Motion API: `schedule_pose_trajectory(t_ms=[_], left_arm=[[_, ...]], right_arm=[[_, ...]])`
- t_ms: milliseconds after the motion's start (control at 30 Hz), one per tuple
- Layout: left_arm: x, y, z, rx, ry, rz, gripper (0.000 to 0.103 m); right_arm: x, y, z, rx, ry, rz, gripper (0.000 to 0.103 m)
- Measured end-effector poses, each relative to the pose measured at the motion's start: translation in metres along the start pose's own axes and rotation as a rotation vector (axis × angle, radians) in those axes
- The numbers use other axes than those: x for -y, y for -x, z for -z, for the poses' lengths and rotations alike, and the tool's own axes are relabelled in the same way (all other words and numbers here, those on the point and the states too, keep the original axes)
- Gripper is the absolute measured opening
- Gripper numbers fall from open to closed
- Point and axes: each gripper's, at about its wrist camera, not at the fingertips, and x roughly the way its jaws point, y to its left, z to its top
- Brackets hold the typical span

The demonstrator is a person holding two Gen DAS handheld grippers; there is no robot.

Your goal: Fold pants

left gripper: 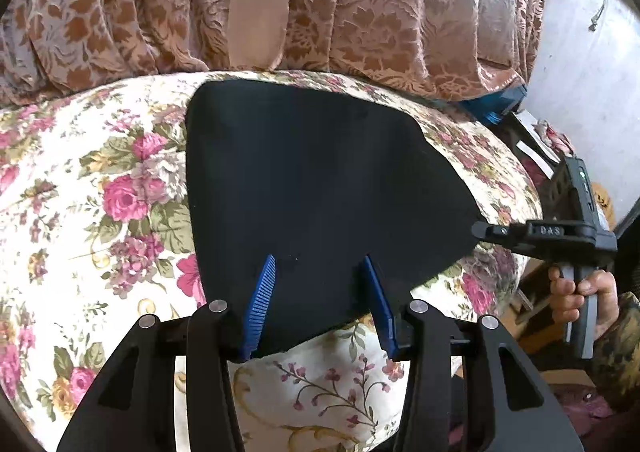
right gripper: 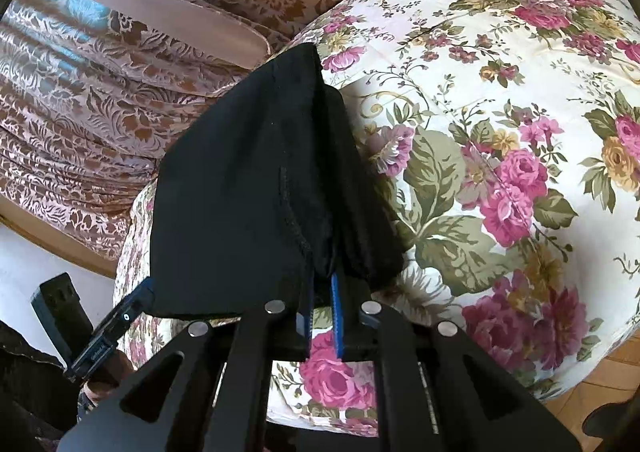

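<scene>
The black pants (left gripper: 320, 188) lie folded on a floral bedspread (left gripper: 100, 192). My left gripper (left gripper: 320, 272) is open, its blue fingers (left gripper: 262, 300) spread over the near edge of the pants. My right gripper (left gripper: 480, 230) shows at the right in the left wrist view, pinching the pants' right corner. In the right wrist view the right gripper (right gripper: 322, 292) is shut on the pants (right gripper: 240, 192), with a stitched seam running into the blue pads (right gripper: 335, 316). The left gripper (right gripper: 132, 302) touches the pants' lower left corner there.
A brown and pink patterned curtain (left gripper: 360, 12) hangs behind the bed. A white wall (left gripper: 580, 52) and blue object (left gripper: 496, 104) are at the far right. The bed's edge and wooden floor (right gripper: 600, 384) show at the lower right of the right wrist view.
</scene>
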Motion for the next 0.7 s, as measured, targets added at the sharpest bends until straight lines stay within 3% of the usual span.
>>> schedule_pose_trajectory(t_ms=[67,200,333,433,533,700], left_arm=[[0.004,0.005,-0.006,0.019,-0.010,-0.036,0.049],[0.008,0.013,-0.018,0.055,-0.030,-0.099,0.053],[0.011,0.014,-0.028,0.070,-0.057,-0.174,0.053],[0.013,0.009,-0.031,0.058,-0.074,-0.198,0.053],[0.014,0.005,-0.031,0.049,-0.082,-0.211,0.053],[0.014,-0.002,-0.030,0.032,-0.085,-0.240,0.053]], right_arm=[[-0.006,0.006,-0.003,-0.005,0.037,0.011,0.013],[-0.028,0.025,-0.012,0.070,0.124,0.085,0.052],[-0.052,0.032,-0.029,0.138,0.194,0.079,0.052],[-0.070,0.016,-0.045,0.133,0.214,0.058,0.053],[-0.084,-0.007,-0.060,0.122,0.211,0.047,0.062],[-0.098,-0.040,-0.082,0.104,0.204,0.039,0.062]])
